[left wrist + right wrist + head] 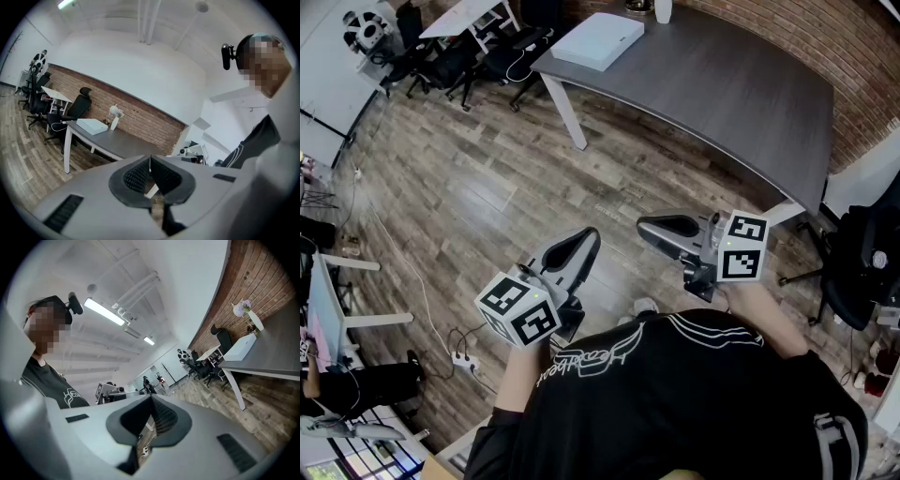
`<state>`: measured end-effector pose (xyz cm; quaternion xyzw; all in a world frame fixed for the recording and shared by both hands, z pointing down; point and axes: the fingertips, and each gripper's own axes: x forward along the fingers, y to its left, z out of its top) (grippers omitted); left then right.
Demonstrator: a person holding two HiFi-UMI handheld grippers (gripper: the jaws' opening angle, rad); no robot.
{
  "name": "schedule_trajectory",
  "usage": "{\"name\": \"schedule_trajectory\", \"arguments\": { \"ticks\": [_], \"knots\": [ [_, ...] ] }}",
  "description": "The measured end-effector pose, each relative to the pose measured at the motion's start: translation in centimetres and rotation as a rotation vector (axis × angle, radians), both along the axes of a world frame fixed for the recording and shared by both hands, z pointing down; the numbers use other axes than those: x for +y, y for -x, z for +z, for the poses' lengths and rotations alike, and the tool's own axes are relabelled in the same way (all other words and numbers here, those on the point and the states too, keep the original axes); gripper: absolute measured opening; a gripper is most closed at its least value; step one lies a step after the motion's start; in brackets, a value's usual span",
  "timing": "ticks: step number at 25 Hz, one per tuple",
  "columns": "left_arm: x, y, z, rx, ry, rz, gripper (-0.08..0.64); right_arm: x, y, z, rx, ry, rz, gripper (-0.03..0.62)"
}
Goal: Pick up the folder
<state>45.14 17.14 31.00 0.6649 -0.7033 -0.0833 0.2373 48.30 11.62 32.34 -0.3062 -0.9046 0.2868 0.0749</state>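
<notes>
A flat white folder [600, 40] lies on the far left corner of a grey desk [741, 103], well ahead of both grippers. It also shows small in the left gripper view [92, 125] and in the right gripper view [243, 348]. My left gripper [586, 239] is held close to my body over the wooden floor, shut with nothing between its jaws [150, 159]. To its right, my right gripper [649, 225] is also shut and empty [151, 397]. Both are far short of the desk.
A white vase [663, 9] stands at the desk's back edge by the brick wall. Black office chairs [450, 56] and a white table crowd the far left. Another black chair [862, 262] stands at the right. A power strip [464, 359] and cables lie on the floor at the left.
</notes>
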Motion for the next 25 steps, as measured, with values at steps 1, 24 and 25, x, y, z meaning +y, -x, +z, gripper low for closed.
{"name": "schedule_trajectory", "arguments": {
  "ticks": [1,24,25],
  "knots": [
    [-0.2,0.0,0.1,0.001,0.001,0.001,0.009,-0.1,0.0,0.1,0.002,-0.004,0.001,-0.003],
    [-5.6,5.4,2.1,0.011,-0.022,0.010,0.009,-5.2,6.3,2.6,0.025,-0.071,0.008,-0.003],
    [-5.8,6.5,2.4,0.016,-0.021,0.010,0.009,-5.3,7.4,3.0,0.033,-0.073,0.010,-0.003]
  ]
}}
